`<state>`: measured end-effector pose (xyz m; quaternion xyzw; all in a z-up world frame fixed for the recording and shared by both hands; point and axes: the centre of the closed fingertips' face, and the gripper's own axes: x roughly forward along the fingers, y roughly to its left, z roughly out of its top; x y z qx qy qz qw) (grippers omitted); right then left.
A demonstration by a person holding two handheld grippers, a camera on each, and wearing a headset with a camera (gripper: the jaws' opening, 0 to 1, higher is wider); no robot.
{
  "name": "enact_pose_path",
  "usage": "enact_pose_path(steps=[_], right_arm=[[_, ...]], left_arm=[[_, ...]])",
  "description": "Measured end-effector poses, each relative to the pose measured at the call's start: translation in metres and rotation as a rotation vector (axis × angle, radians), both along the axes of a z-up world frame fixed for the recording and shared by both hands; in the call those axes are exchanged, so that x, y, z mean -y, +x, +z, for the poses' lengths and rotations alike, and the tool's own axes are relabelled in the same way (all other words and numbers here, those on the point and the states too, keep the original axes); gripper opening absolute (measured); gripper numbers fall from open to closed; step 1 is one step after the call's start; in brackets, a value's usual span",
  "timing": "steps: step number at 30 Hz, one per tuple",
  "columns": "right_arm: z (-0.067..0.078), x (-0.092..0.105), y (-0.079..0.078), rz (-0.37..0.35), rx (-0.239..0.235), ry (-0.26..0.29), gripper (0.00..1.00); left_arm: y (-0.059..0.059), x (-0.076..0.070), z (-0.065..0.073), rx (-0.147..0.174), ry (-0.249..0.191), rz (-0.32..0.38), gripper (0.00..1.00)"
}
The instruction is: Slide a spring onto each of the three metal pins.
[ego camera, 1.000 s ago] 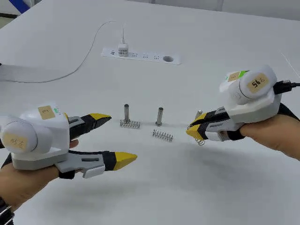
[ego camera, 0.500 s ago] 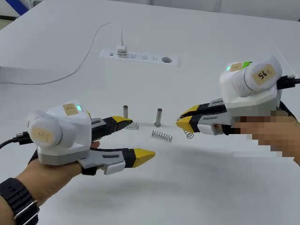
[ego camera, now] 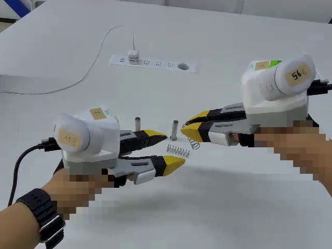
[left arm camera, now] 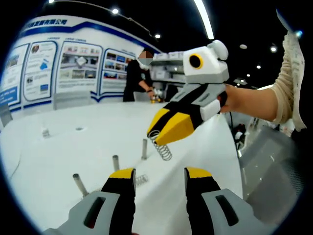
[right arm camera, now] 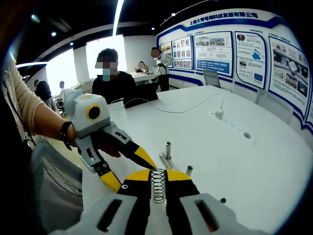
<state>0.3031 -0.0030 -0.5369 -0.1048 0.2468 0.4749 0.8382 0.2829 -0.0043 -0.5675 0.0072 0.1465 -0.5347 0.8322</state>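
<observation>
Head view puts the right claw (ego camera: 187, 127) near centre frame, pinching a spring (ego camera: 194, 143) by its top coils so the rest dangles below the yellow tips. Held that way, the lower end is open and free, which I judge suits lowering it over a pin. It hangs in the air just right of the centre pin (ego camera: 174, 129) and is on no pin yet. Right gripper view confirms the pinch: the coil stands upright between the two tips.

The left claw (ego camera: 171, 149), lower left of centre, is spread with nothing between its tips. It is aimed in at the pins from the opposite side. It looks placed to steady or guide the coil, though that is only my guess.

The pins stand upright in a row on the white table (ego camera: 233, 207), apart from each other, presumably so each can be reached from above.

Counts: three pins, all bare.
- The first pin (ego camera: 137, 123) is left of centre.
- The centre pin is beside the hanging coil.
- The third pin (left arm camera: 144, 148) sits uppermost of the row in left gripper view.

Three springs as well.
- One is the spring held in the right claw.
- A loose spring (ego camera: 179, 150) lies flat just below the centre pin.
- A third spring (right arm camera: 164, 160) lies at the foot of the first pin in right gripper view.

One power strip (ego camera: 155, 62) lies across the upper frame with one plug (ego camera: 133, 54) in it.
</observation>
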Motion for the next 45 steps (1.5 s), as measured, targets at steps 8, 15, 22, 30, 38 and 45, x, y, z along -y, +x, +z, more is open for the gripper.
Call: enact_pose_path(steps=[8, 15, 22, 30, 38, 45], right_arm=[[0.004, -0.009, -0.002, 0.007, -0.002, 0.031, 0.11], [0.007, -0.015, -0.005, 0.013, -0.006, 0.058, 0.11], [0.009, -0.019, -0.007, 0.016, -0.005, 0.078, 0.11], [0.01, -0.019, -0.01, 0.021, -0.002, 0.081, 0.11], [0.012, -0.015, -0.009, 0.016, 0.011, 0.077, 0.11], [0.015, -0.013, -0.01, 0.02, 0.026, 0.072, 0.11]], left_arm=[[0.003, 0.008, 0.006, -0.025, -0.041, 0.007, 0.35], [0.003, 0.012, 0.005, -0.033, -0.04, 0.007, 0.3], [0.004, 0.014, 0.007, -0.026, -0.038, 0.013, 0.25], [0.005, 0.014, 0.009, 0.002, -0.02, 0.021, 0.19], [0.008, 0.012, 0.012, 0.033, -0.016, 0.025, 0.12], [0.011, 0.008, 0.015, 0.048, -0.012, 0.032, 0.12]])
